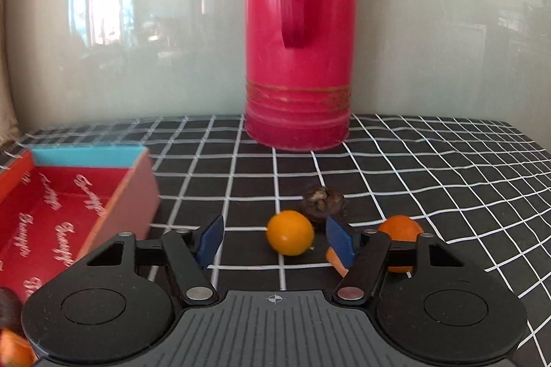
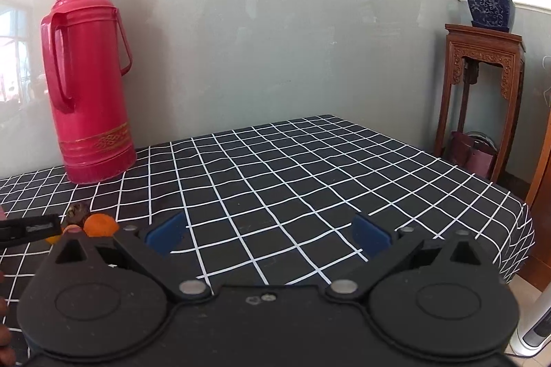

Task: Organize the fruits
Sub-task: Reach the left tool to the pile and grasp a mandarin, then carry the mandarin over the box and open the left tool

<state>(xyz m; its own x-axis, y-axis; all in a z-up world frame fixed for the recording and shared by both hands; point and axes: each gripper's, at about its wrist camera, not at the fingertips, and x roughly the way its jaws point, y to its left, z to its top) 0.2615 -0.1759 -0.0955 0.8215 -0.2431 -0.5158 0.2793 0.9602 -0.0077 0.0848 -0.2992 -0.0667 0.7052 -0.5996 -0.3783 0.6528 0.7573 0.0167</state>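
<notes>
While the right gripper (image 2: 268, 234) waited wide apart over bare cloth (image 2: 310, 181), the left gripper (image 1: 275, 237) straddled, jaws spread, an orange fruit (image 1: 290, 232) near the box (image 1: 51, 215), apparently ready to grasp.

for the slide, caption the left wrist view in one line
Open left tool lines up on a yellow-orange fruit on the checked cloth, red box at left, red thermos behind.

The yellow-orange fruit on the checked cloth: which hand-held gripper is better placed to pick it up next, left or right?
Left. The left hand-held gripper is open with the yellow-orange fruit between its fingers, beside the red box. The right hand-held gripper is open over bare checked cloth, away from the fruits.
</notes>
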